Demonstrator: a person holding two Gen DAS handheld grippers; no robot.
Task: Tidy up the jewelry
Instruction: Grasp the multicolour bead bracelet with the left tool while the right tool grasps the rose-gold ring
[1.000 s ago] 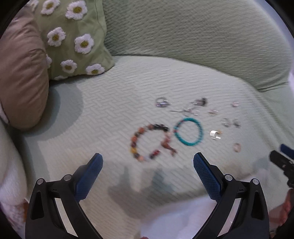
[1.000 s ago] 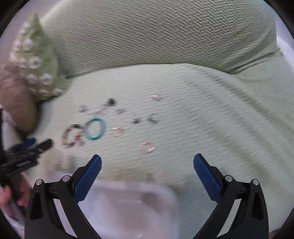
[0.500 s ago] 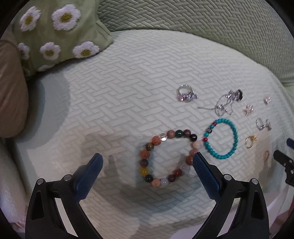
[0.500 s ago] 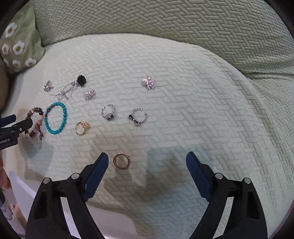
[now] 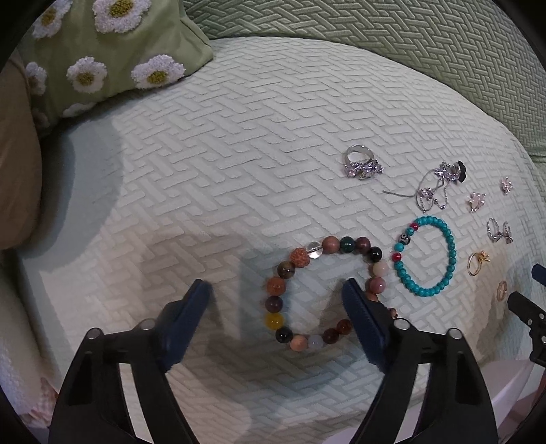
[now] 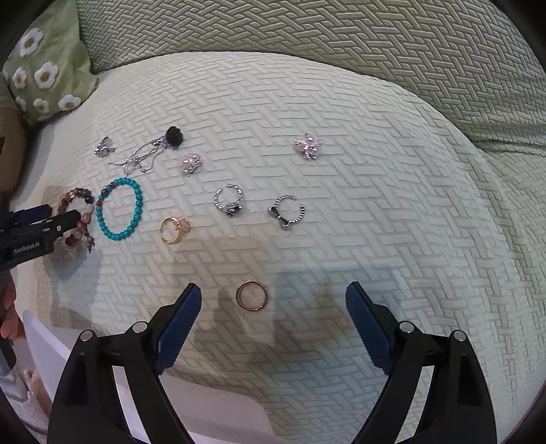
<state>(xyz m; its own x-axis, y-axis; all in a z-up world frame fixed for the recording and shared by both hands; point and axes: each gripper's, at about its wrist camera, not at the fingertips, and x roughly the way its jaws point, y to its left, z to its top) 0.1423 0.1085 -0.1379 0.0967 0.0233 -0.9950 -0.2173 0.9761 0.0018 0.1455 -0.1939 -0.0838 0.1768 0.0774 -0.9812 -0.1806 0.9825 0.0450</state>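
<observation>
Jewelry lies spread on a pale green sofa seat point(image 5: 204, 177). My left gripper point(image 5: 276, 297) is open, low over a multicolored bead bracelet point(image 5: 279, 269); its right finger lies over the bracelet's right side. A turquoise bracelet point(image 5: 450, 252) lies just right of it, also in the right wrist view point(image 6: 138, 201). My right gripper point(image 6: 273, 300) is open, with a rose-gold ring point(image 6: 252, 295) between its fingers. Further off lie a gold ring point(image 6: 172, 229), two silver open rings point(image 6: 230, 201) point(image 6: 286, 213), pink flower pieces point(image 6: 310, 145) point(image 6: 189, 162), a chain point(image 6: 146, 157) and a silver stone ring point(image 5: 360, 165).
A green daisy cushion point(image 5: 112, 51) and a brown cushion point(image 5: 17, 164) stand at the back left. The sofa backrest point(image 6: 307, 30) rises behind. A white container point(image 6: 211, 416) sits below the seat's front edge. The left gripper shows at the right wrist view's left edge point(image 6: 34, 232).
Both grippers have moved down and forward toward the seat. The left one came over the multicolored bracelet and narrowed somewhat; the right one closed in on the rose-gold ring.
</observation>
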